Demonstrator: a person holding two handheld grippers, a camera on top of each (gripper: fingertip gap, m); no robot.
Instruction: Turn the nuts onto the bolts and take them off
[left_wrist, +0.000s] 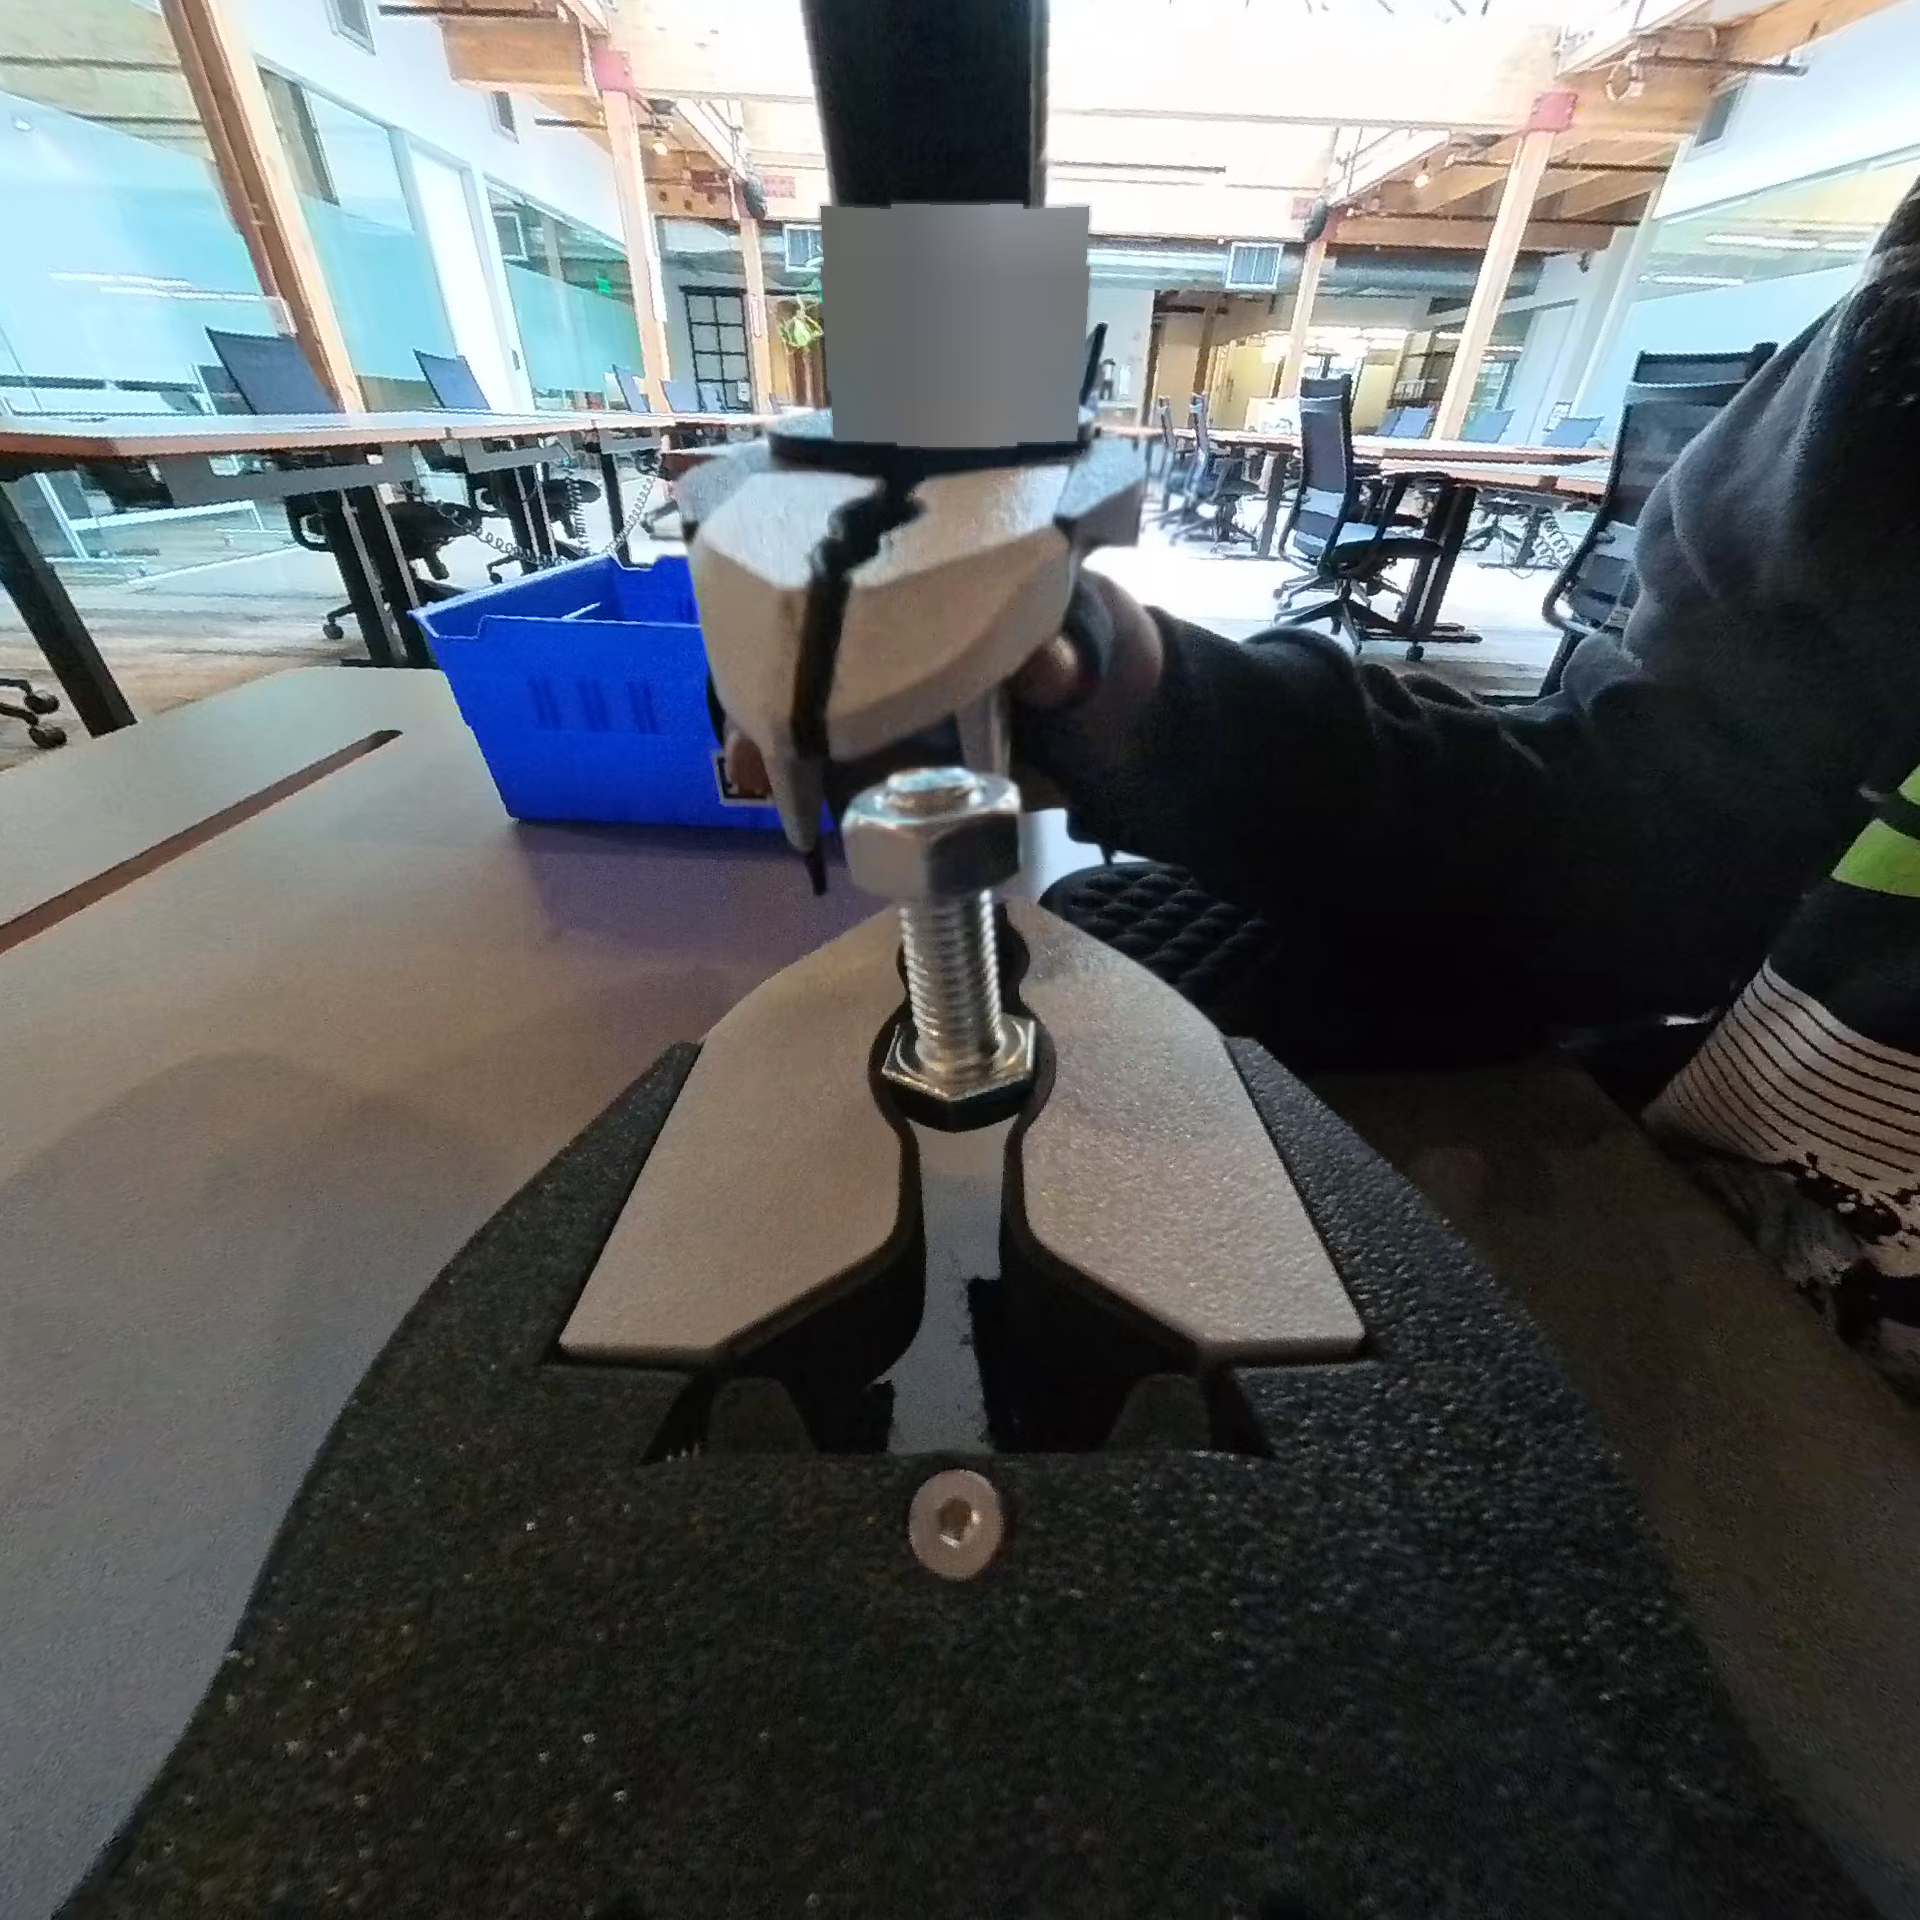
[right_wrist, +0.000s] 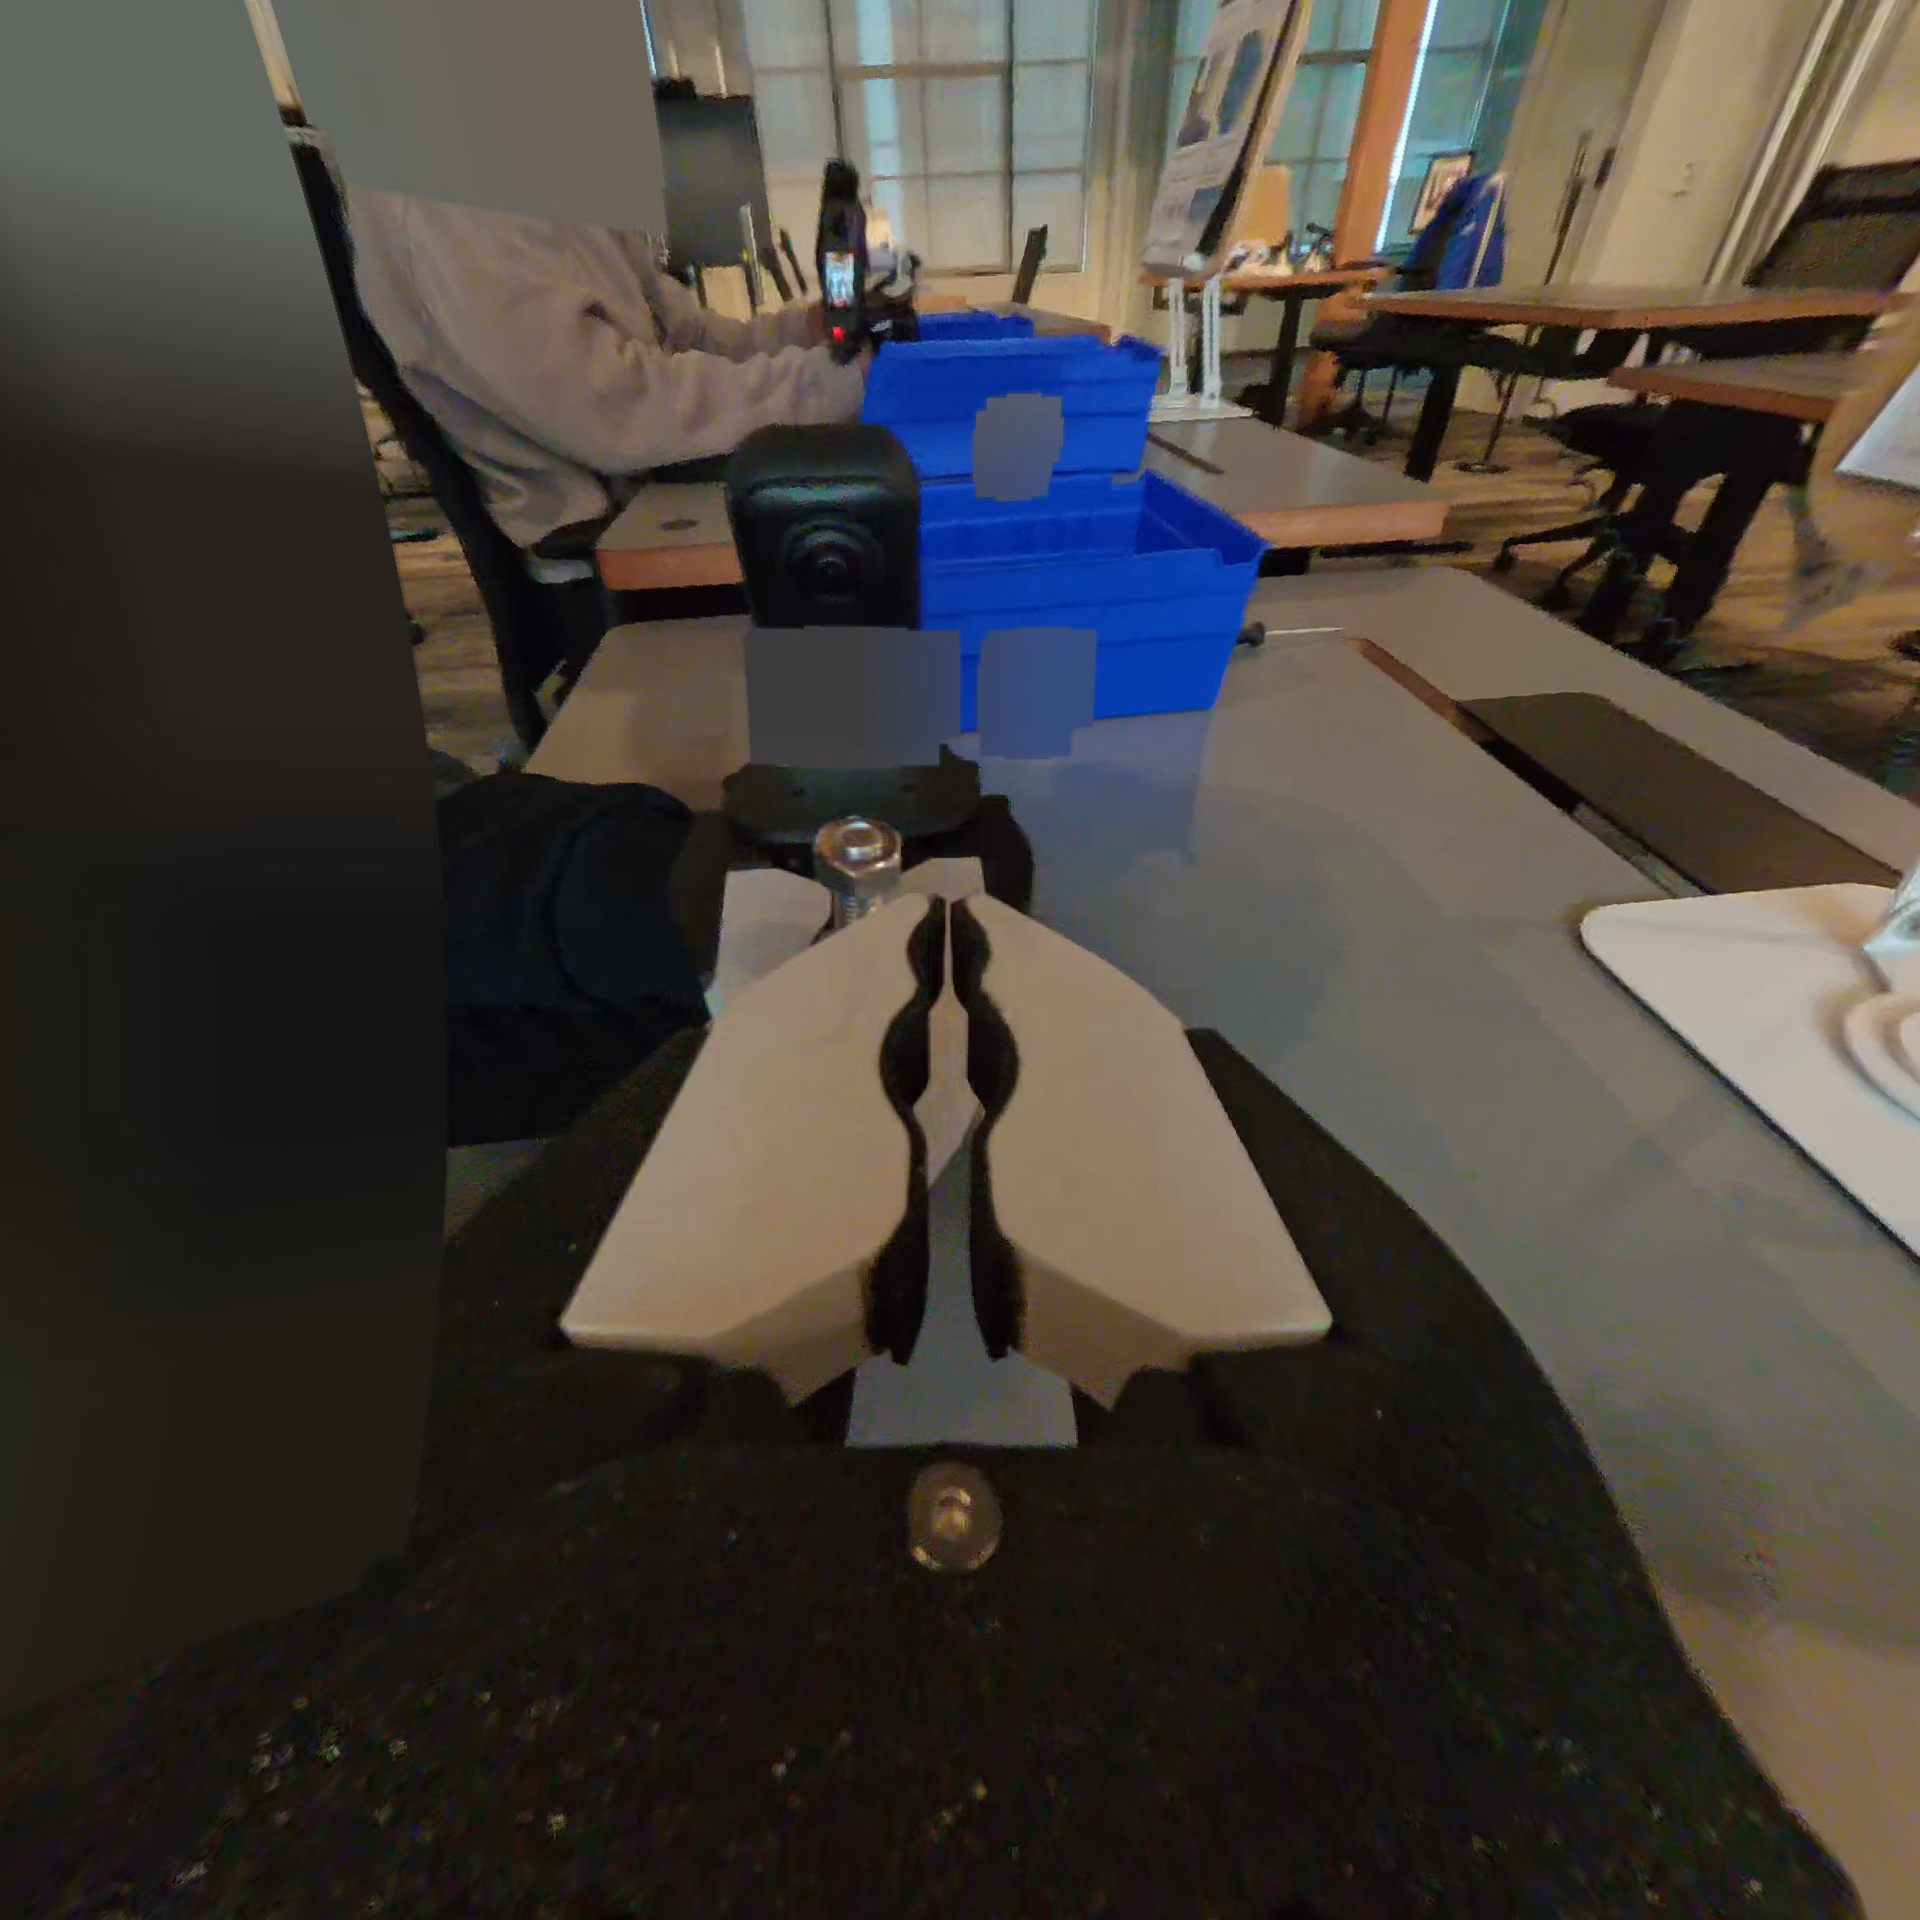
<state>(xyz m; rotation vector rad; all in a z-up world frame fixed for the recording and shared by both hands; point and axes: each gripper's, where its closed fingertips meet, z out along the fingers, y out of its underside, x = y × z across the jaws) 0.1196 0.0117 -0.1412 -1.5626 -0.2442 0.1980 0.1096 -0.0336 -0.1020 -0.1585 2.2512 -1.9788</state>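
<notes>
A silver bolt (left_wrist: 951, 977) stands upright, threaded end up, with its hex head (left_wrist: 956, 1070) clamped between my left gripper's (left_wrist: 956, 935) grey fingers. A silver hex nut (left_wrist: 930, 831) sits at the top of the thread. My right gripper (left_wrist: 816, 852) comes down from behind with its jaws shut and empty, its tip just left of the nut. In the right wrist view the right gripper (right_wrist: 948, 906) is shut, and the nut (right_wrist: 857, 852) shows just past its tip, slightly to the left. The left gripper's camera (right_wrist: 826, 540) faces me behind it.
A blue bin (left_wrist: 582, 707) stands on the grey table (left_wrist: 260, 1039) behind the bolt; it also shows in the right wrist view (right_wrist: 1081, 613). A white tray (right_wrist: 1766, 1029) and a black mat (right_wrist: 1662, 790) lie to the right. A dark sleeve (left_wrist: 1351, 810) reaches in. My hands' fingertips stand some 5 cm from each other.
</notes>
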